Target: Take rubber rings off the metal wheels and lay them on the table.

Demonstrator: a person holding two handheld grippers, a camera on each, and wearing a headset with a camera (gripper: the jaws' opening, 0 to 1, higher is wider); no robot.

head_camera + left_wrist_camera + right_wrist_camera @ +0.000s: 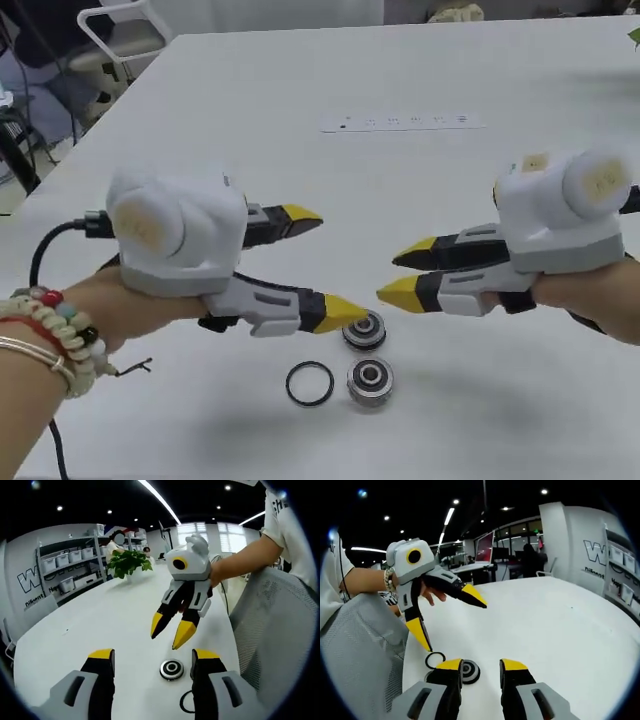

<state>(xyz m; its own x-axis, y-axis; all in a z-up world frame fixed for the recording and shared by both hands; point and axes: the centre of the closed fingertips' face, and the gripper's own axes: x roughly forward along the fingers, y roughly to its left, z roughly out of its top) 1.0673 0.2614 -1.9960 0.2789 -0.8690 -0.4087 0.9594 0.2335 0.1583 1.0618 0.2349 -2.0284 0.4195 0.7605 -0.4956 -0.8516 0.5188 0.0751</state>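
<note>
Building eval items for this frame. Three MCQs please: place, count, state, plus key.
1. Where is the loose rubber ring?
A. On the table beside the nearer wheel
B. Around a finger
C. Fitted on a wheel
2. How many metal wheels are on the table?
A. One
B. Two
C. Four
3. The left gripper is:
A. Shut on a wheel
B. Open, holding nothing
C. Shut on the ring
Key: 1 A, it lies flat beside the nearer wheel; 2 B, the farther wheel sits just behind it; 3 B, its fingers stand wide apart, nothing between.

Head view looks down; opposed gripper views share a wheel [171, 669].
</note>
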